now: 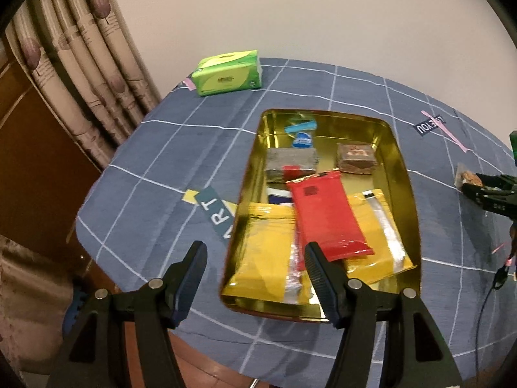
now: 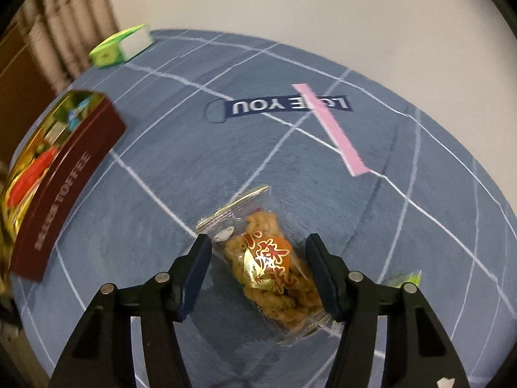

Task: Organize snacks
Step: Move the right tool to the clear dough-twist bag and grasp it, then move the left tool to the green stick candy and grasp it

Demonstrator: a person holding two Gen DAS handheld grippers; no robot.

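Step in hand, by judgement: pick up clear snack pack (image 2: 269, 266) for the tin (image 1: 405, 174).

Pack low centre of right wrist view, flat on blue checked surface (image 2: 168, 174), long axis tilted toward upper left, crimped end up. Fried pieces inside, so likely brittle and slippery in film.

Best done so: straddle the middle of the pack, not the crimped end; descend until tips near the cloth; close gently, enough to pinch film and contents without crushing. Lift straight before crossing to the tin at left of frame.

Right gripper (image 2: 258, 255): jaws apart, pack between them. Right pad seems at the film's edge, left pad clear with a gap; no firm pinch visible.

Left gripper (image 1: 255, 265): jaws wide apart, nothing between them, above near end of the tin at lower centre of left wrist view.

Tin already holds yellow packs (image 1: 265, 258), a red pack (image 1: 326, 216) and small blocks; free floor near far end, upper middle.
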